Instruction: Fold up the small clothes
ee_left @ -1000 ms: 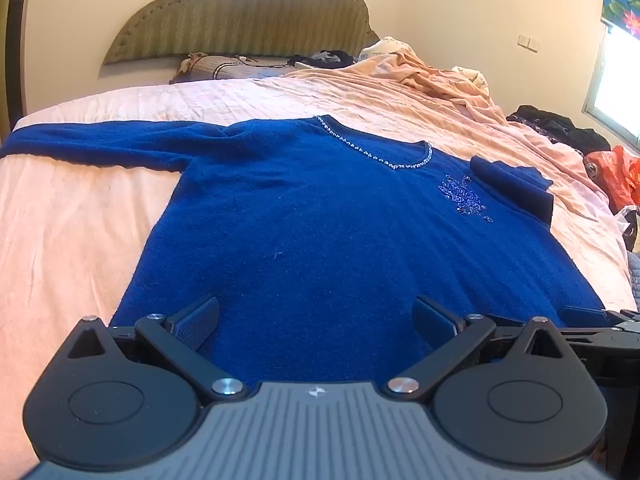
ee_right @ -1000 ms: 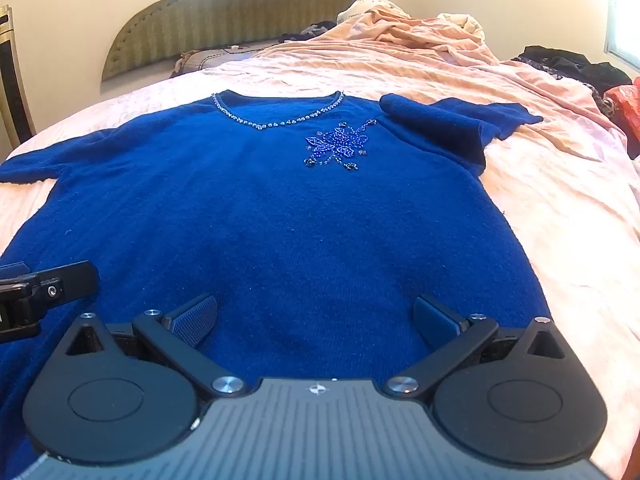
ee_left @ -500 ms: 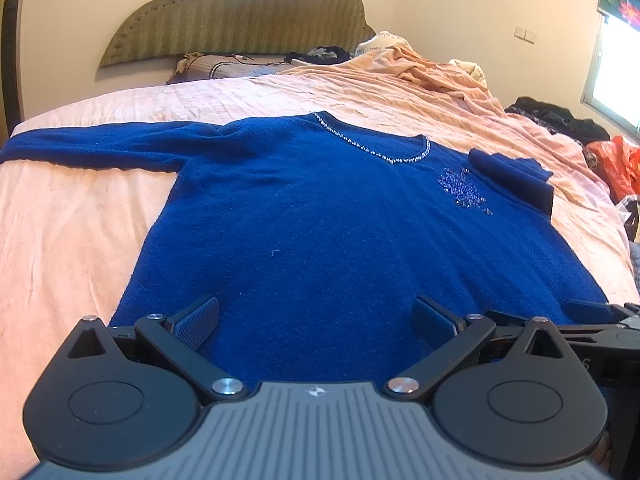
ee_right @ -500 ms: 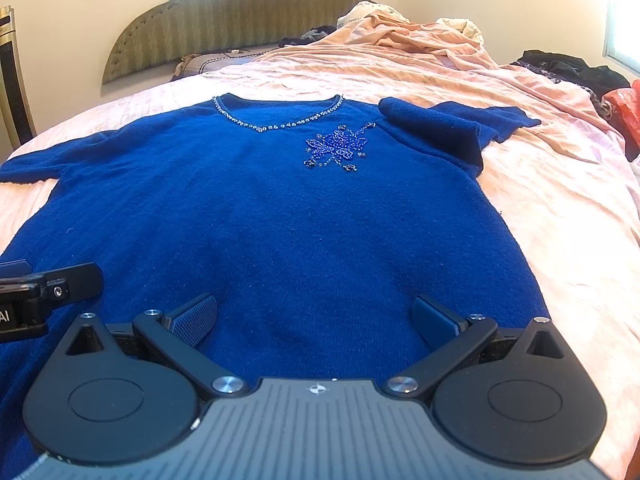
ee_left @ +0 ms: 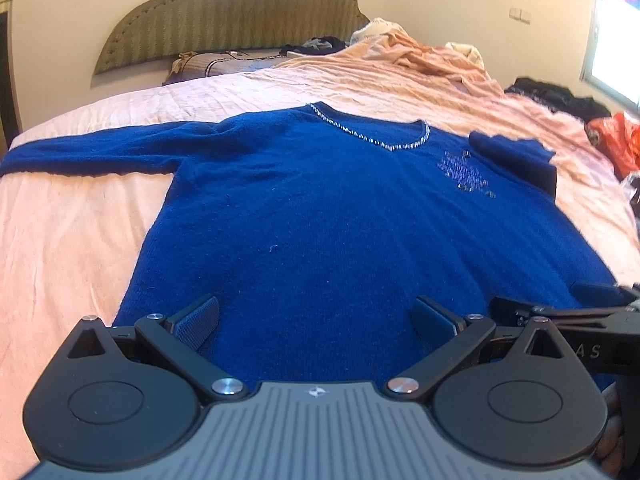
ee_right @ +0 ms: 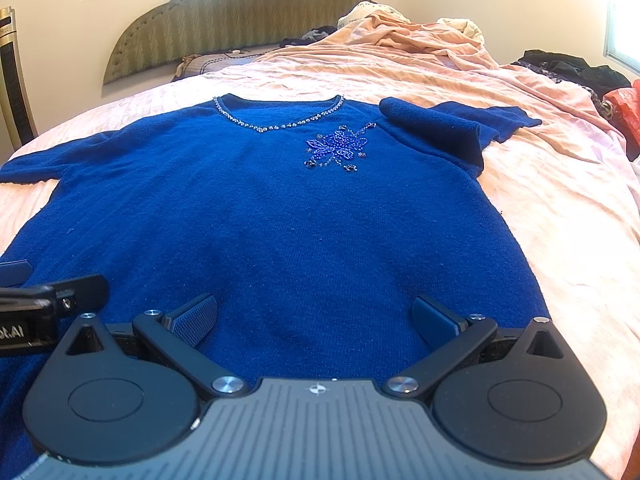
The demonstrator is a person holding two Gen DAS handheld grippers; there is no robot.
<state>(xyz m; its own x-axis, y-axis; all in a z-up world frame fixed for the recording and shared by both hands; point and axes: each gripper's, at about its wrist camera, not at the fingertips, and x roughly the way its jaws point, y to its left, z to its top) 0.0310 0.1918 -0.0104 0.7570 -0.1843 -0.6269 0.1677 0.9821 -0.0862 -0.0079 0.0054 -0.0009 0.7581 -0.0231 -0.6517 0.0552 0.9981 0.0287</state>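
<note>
A blue sweater [ee_right: 280, 216] lies flat, front up, on the bed [ee_right: 560, 208]. One sleeve [ee_right: 440, 128] is already folded inward; the rest is unfolded. My left gripper [ee_left: 316, 316] and right gripper [ee_right: 316, 316] hover spread at its hem, holding nothing.

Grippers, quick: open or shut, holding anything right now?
Left gripper: open, holding nothing, over the hem of the blue knitted sweater.
Right gripper: open, holding nothing, over the same hem.
</note>
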